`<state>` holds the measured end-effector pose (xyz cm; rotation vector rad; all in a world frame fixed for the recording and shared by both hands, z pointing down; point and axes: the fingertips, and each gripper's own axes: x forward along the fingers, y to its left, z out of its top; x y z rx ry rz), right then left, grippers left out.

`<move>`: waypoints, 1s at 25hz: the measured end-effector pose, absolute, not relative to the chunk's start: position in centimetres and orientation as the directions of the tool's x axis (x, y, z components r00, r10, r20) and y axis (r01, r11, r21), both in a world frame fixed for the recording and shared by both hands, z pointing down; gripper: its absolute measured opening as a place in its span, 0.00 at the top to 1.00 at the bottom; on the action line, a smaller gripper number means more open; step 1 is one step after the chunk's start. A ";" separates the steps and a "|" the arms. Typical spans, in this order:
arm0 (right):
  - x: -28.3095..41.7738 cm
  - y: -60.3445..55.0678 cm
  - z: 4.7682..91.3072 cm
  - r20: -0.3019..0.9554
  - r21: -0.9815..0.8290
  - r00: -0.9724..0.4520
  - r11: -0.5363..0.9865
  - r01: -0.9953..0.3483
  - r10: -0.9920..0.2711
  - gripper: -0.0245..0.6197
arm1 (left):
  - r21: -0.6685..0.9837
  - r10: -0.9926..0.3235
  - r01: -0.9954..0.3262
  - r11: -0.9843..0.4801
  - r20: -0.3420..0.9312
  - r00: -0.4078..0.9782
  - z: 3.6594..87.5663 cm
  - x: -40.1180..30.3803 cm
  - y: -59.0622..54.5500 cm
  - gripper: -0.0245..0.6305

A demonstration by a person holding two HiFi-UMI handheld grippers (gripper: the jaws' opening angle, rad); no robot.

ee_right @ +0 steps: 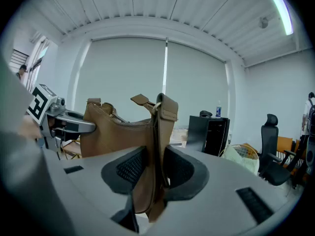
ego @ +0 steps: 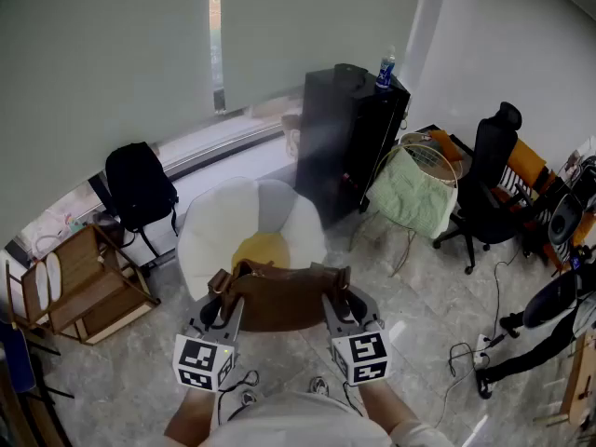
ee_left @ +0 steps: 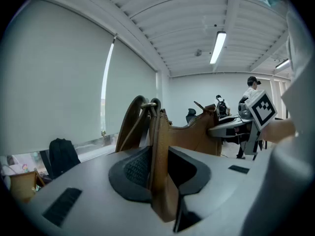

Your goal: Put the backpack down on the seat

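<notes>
The brown backpack point(ego: 279, 304) is held on the near side of the white seat point(ego: 209, 223), its top edge overlapping the seat's yellow centre. One end of it is pinched in the narrowly parted jaws of the left gripper point(ee_left: 158, 170), the other end in the right gripper point(ee_right: 155, 170).
</notes>
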<state>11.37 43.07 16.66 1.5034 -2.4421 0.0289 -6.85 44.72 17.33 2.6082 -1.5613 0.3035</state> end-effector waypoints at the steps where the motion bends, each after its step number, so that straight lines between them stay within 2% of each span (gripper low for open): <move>1: 11.6 42.9 16.7 0.238 0.122 -0.425 0.461 -0.879 -0.873 0.74 | -0.028 -0.865 -0.882 -0.471 0.211 0.455 17.3 -6.5 44.6 0.81; 25: 16.8 41.4 17.0 0.228 0.048 -0.472 0.494 -0.868 -0.851 0.73 | -0.045 -0.881 -0.901 -0.433 0.232 0.412 17.0 -1.4 43.4 0.81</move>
